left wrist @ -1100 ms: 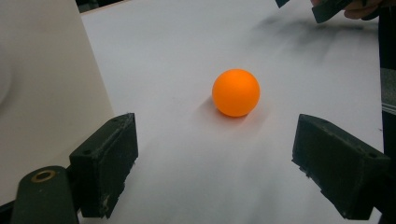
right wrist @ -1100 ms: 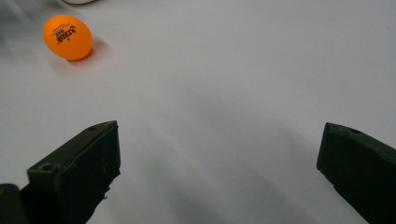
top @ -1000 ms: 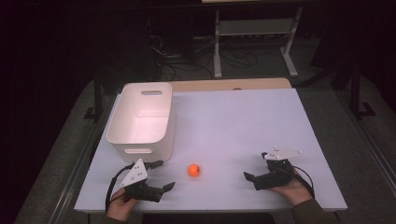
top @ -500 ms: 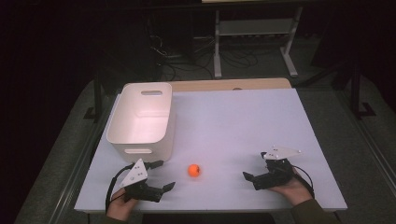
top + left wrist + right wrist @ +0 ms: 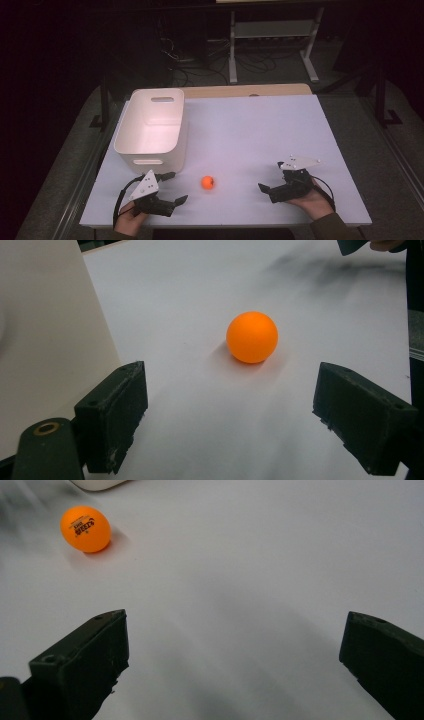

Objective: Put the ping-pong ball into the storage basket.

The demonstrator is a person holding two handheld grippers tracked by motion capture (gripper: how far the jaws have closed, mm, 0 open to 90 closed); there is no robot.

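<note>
A small orange ball rests on the white table near its front edge. In the left gripper view the ball lies just beyond my open left gripper, slightly right of centre, touching neither jaw. In the high view my left gripper sits a short way left of the ball, held in a hand. My right gripper is farther off on the ball's other side, also open. The right gripper view has the ball, with dark print on it, at upper left, well ahead of the empty right gripper.
A white plastic bin with handle slots stands empty at the left, just behind my left gripper; its wall is close beside the left jaw. A wooden strip runs along the table's far edge. Dark floor with a metal stand lies beyond.
</note>
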